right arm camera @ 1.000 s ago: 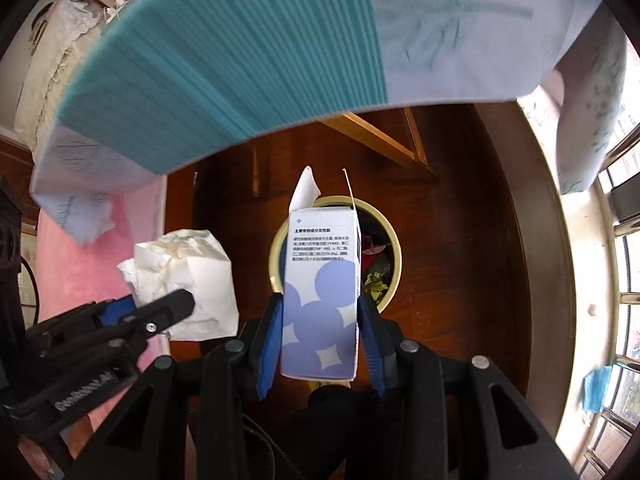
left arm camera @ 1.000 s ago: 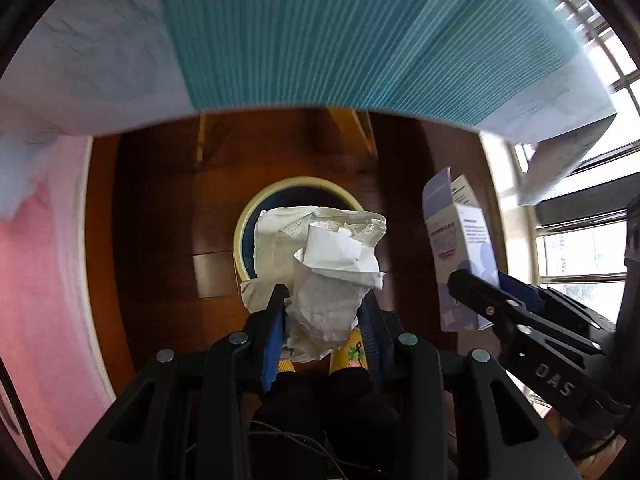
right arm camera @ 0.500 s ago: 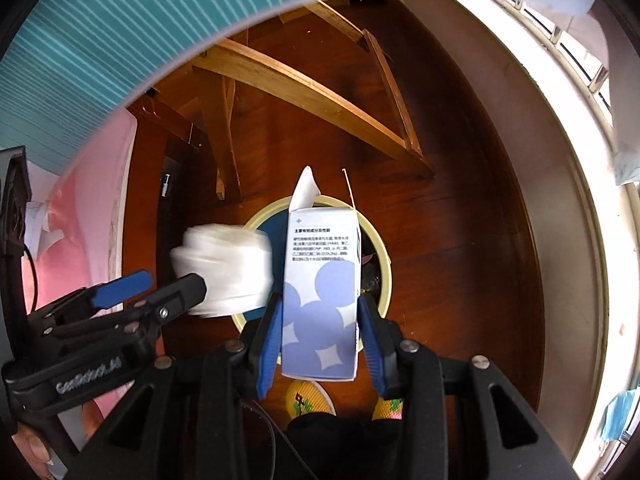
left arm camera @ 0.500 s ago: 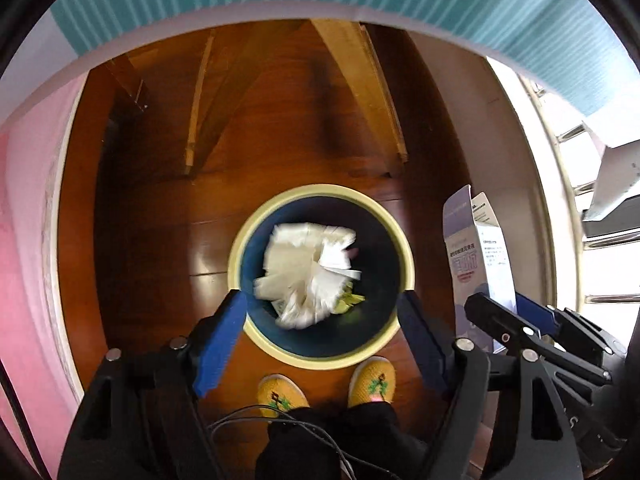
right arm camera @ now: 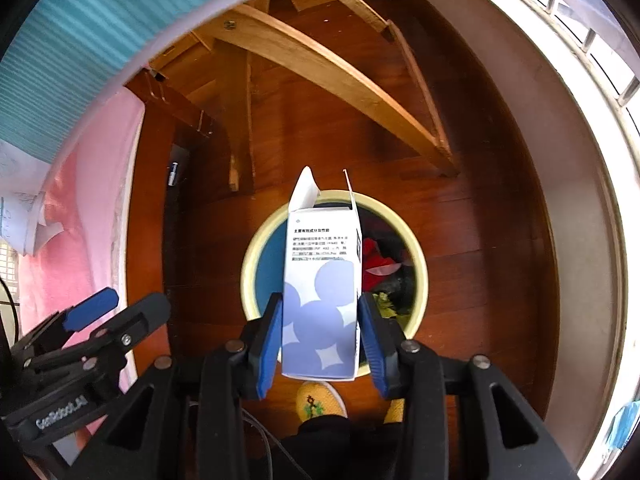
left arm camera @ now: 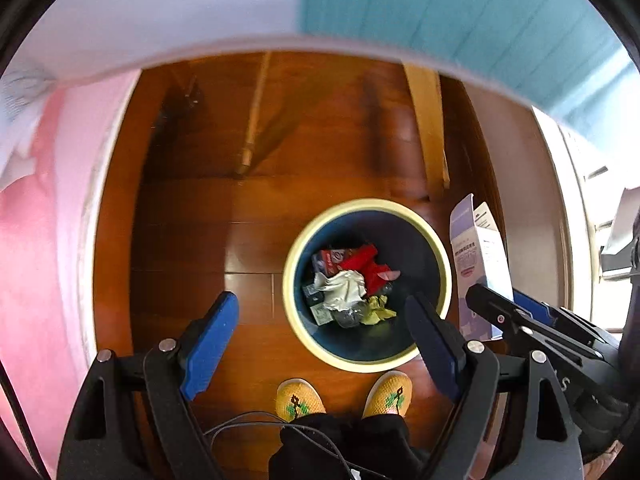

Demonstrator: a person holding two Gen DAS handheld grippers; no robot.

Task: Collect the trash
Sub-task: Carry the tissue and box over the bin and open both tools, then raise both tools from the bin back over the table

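Observation:
A round bin with a cream rim (left arm camera: 366,202) and dark blue inside stands on the wooden floor below me. The crumpled white paper (left arm camera: 346,290) lies in it among red and green scraps. My left gripper (left arm camera: 320,332) hangs over the bin's near left edge, its jaws opening wide with nothing between them. My right gripper (right arm camera: 320,336) is shut on a white carton with blue circles (right arm camera: 322,280), upright with its top flap open, above the bin (right arm camera: 256,248). The carton (left arm camera: 480,256) and right gripper also show at the right of the left wrist view.
Pale wooden table legs (right arm camera: 320,64) cross the dark wooden floor beyond the bin. A teal and white tablecloth edge (left arm camera: 440,20) hangs overhead. A pink cloth (left arm camera: 36,240) runs along the left. The person's yellow slippers (left arm camera: 300,398) stand just in front of the bin. A window (right arm camera: 600,60) lies right.
The left gripper opened and let go of the crumpled paper, which fell into the bin. Both grippers sank towards the bin; the right one kept its hold on the carton.

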